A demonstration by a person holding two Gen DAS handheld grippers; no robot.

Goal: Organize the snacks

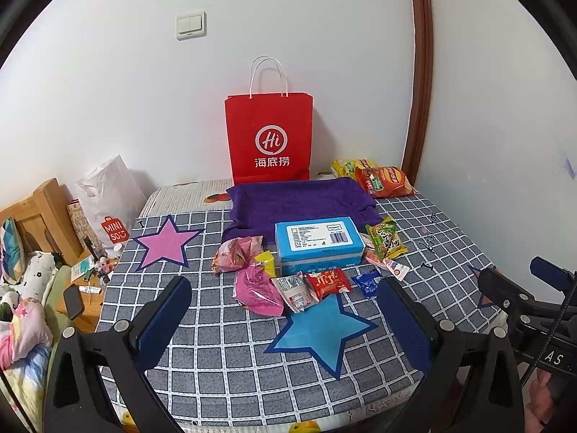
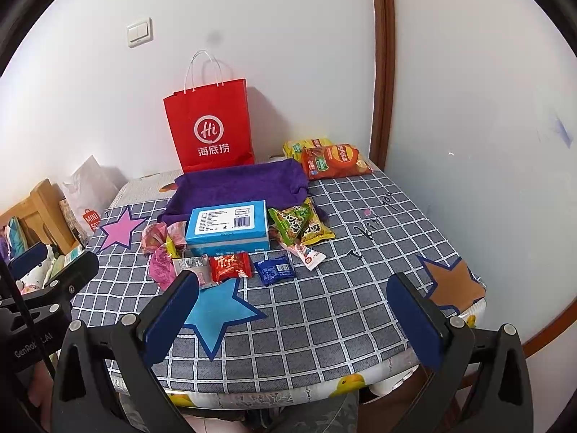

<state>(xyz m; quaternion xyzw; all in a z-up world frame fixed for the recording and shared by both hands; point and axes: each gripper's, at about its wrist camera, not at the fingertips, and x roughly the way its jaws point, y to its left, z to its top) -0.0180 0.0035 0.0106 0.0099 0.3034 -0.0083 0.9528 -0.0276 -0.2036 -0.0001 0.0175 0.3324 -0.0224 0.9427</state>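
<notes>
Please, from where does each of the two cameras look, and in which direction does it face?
Left wrist: on the left gripper, low over the table's near edge, facing the red bag; its open fingers show, the right gripper at right.
Right wrist: on the right gripper, further right, facing likewise; open fingers show, the left gripper at left.
Shared: bag, blue box, blue star.

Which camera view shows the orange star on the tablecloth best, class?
The right wrist view: the orange star lies near the table's right corner, mostly visible beyond the open right gripper. The left wrist view shows only a sliver behind the other gripper.
</notes>
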